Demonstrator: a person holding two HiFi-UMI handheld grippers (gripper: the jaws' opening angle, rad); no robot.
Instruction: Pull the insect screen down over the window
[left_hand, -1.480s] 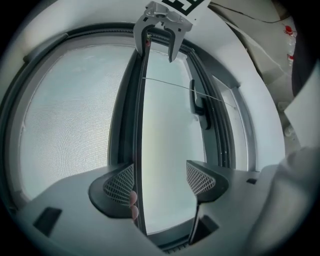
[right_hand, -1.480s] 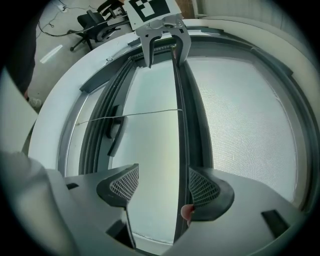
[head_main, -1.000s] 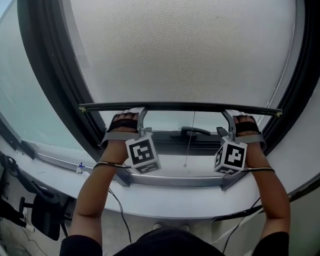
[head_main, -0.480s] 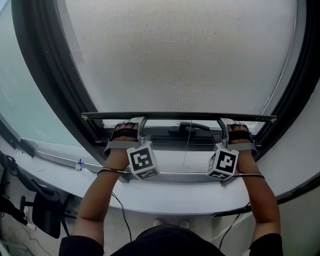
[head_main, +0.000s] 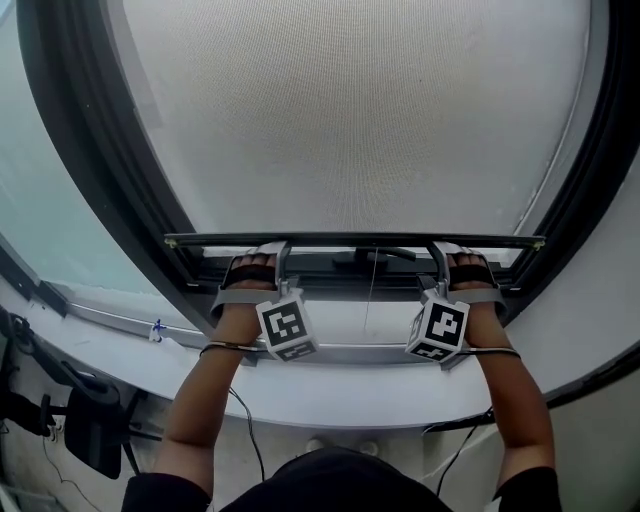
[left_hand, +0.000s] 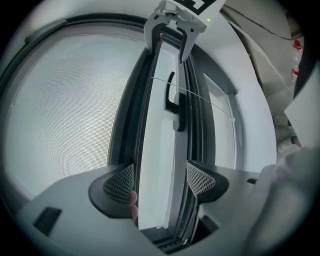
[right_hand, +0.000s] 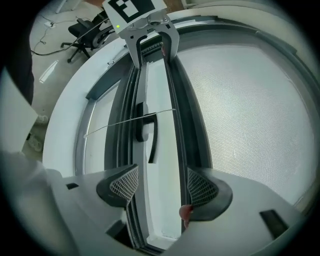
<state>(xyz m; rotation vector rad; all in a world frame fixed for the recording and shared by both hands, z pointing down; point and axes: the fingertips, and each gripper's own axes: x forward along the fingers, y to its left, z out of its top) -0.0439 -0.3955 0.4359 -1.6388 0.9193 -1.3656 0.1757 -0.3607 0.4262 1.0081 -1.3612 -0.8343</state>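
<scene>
The beige mesh insect screen (head_main: 350, 120) covers most of the window. Its dark bottom bar (head_main: 355, 241) lies level just above the lower frame. My left gripper (head_main: 272, 252) and right gripper (head_main: 440, 250) each hook over the bar from above, one near each end. In the left gripper view the left gripper (left_hand: 160, 180) is open and the bar (left_hand: 142, 125) runs between its jaws, close to the mesh-side pad. In the right gripper view the right gripper (right_hand: 162, 185) is open too, and the bar (right_hand: 177, 120) passes by its right pad. Only a thin bright slit remains under the bar.
A dark window handle (head_main: 375, 255) sits on the lower frame behind the bar, and a thin pull cord (head_main: 368, 295) hangs from the bar's middle. The white sill (head_main: 330, 385) curves below. An office chair (head_main: 90, 430) and cables are on the floor at the left.
Both grippers have come down together with the bottom bar. The open strip of window under the bar has shrunk to a slit, and the bar now crosses the handle.
</scene>
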